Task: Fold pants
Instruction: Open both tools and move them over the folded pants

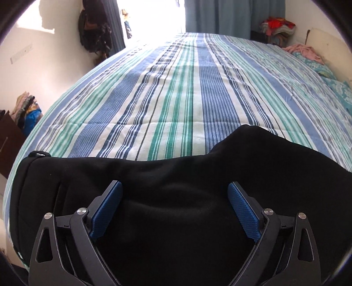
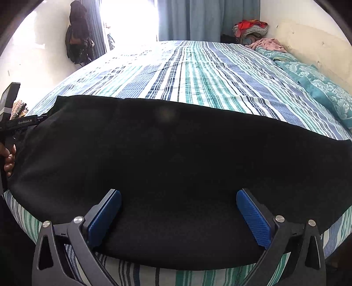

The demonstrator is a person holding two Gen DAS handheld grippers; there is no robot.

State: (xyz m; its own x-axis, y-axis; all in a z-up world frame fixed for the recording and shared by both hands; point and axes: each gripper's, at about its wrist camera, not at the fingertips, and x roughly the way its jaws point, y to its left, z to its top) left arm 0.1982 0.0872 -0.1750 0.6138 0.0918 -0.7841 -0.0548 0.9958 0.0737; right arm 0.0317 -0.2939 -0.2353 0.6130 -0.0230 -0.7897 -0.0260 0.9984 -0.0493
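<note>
Black pants (image 1: pixel 176 176) lie spread across the near edge of a striped bed (image 1: pixel 176 99). In the left wrist view my left gripper (image 1: pixel 175 187) is open, its blue pads wide apart just above the dark cloth, near the waistband end with a small loop (image 1: pixel 37 153) at the far left. In the right wrist view the pants (image 2: pixel 176 154) stretch from left to right across the bed (image 2: pixel 198 72). My right gripper (image 2: pixel 178 194) is open over the near edge of the cloth. The left gripper's body (image 2: pixel 19 123) and a hand show at the far left.
Teal patterned pillows (image 2: pixel 319 88) and pink clothing (image 2: pixel 268 44) lie along the bed's right side by the wall. A clothes pile (image 2: pixel 250 27) sits at the far corner. Dark garments (image 2: pixel 77 33) hang on the left wall. Blue curtains (image 2: pixel 198 17) and a bright window are behind.
</note>
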